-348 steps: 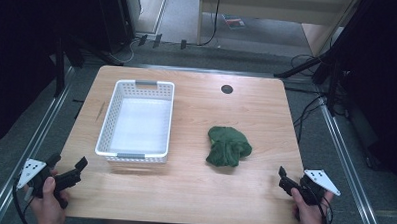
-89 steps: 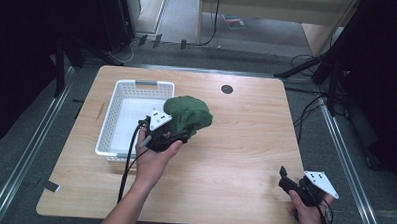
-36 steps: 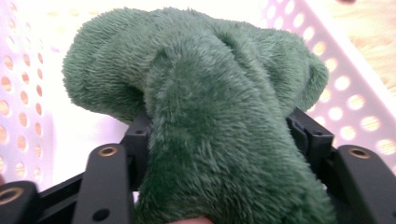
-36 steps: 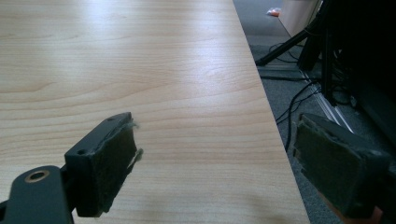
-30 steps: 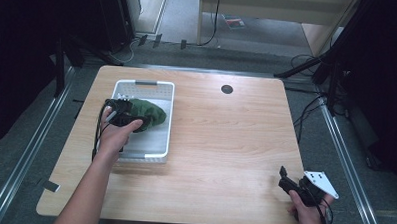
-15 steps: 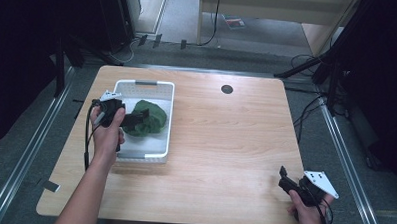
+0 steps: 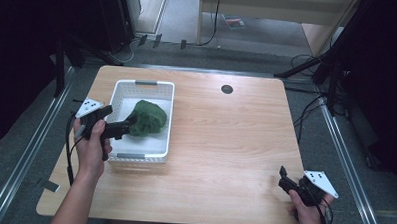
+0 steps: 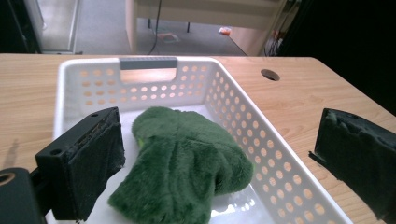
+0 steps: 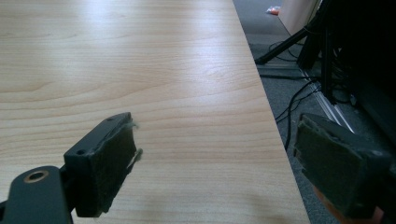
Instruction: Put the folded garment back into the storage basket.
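The green plush cloth [image 8: 182, 163] lies in the white basket [image 7: 118, 91], left gripper [image 8: 224, 158] spread wide over it — let go, I'd say; next, lift clear — right gripper [image 9: 229, 163] idle, wide.

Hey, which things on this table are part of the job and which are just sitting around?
Part of the job:
green cloth
white basket
left gripper, open by the cloth

Just there:
right gripper, open over bare table
cable hole

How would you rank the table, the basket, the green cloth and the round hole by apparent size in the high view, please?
1. Table
2. Basket
3. Green cloth
4. Round hole
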